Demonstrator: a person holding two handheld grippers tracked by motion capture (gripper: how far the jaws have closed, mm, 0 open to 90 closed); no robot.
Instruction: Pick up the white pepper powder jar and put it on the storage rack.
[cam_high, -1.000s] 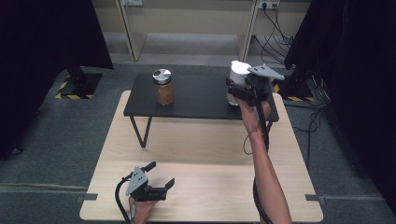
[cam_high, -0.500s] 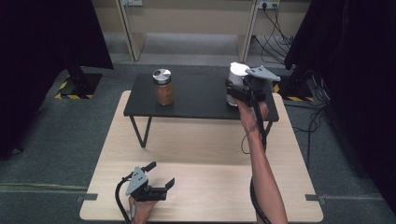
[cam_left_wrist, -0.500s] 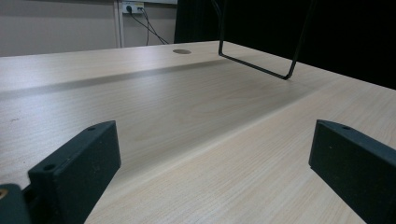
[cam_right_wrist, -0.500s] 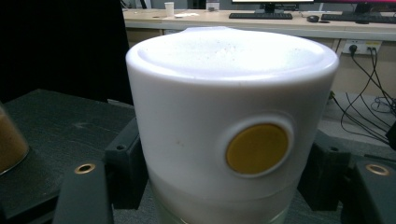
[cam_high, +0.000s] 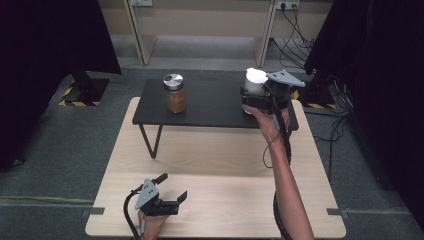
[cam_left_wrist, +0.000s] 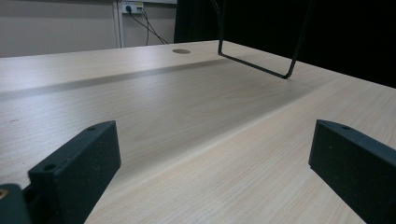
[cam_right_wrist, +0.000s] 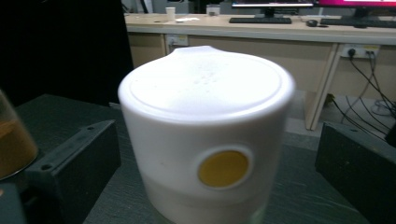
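White lidded plastic canister w/ yellow dot (cam_right_wrist: 205, 140) stands on low black shelf (cam_high: 210, 107), right end. Right gripper (cam_right_wrist: 215, 154) jaws just opened, apart, canister between, pads apparently clear. Placement prob. done; withdrawal left. Left gripper (cam_high: 172, 192) jaws apart, empty, on light wood table (cam_high: 215, 155).

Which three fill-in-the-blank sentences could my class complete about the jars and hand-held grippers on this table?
1. The white jar stands on the ____ shelf.
2. The right hand-held gripper has its jaws ____ on either side of the white jar, apart from it.
3. The glass jar of brown powder has a ____ lid.
4. The left hand-held gripper rests on the ____ table.

Missing words: black; open; silver; wooden
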